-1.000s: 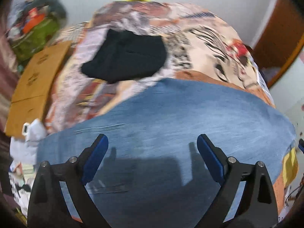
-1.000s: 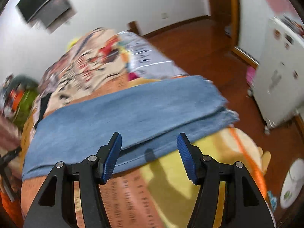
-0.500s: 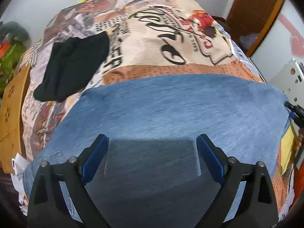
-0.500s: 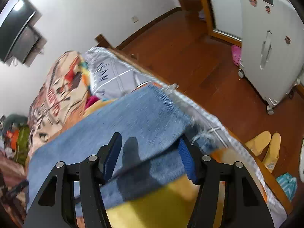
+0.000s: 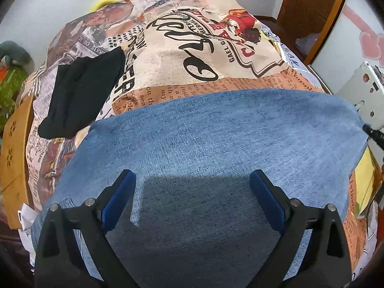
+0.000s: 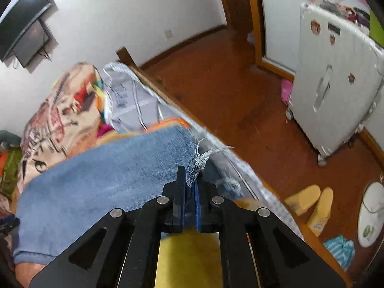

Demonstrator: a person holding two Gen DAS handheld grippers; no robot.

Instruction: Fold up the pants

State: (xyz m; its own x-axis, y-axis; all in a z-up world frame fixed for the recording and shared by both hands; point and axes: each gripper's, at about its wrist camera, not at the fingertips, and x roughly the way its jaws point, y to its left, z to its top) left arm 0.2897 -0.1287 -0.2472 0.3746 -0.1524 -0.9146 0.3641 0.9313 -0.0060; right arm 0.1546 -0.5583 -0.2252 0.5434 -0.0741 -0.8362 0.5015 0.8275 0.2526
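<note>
Jeans point(image 6: 108, 182) lie flat on bed w/ long axis left from R gripper point(image 6: 189, 180), clamped on frayed hem; L gripper point(image 5: 192, 192) open above mid-jeans, near waist end.

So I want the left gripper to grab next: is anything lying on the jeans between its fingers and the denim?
Nothing visible. The left gripper hangs open over bare jeans; the black garment lies apart on the bedspread.
</note>
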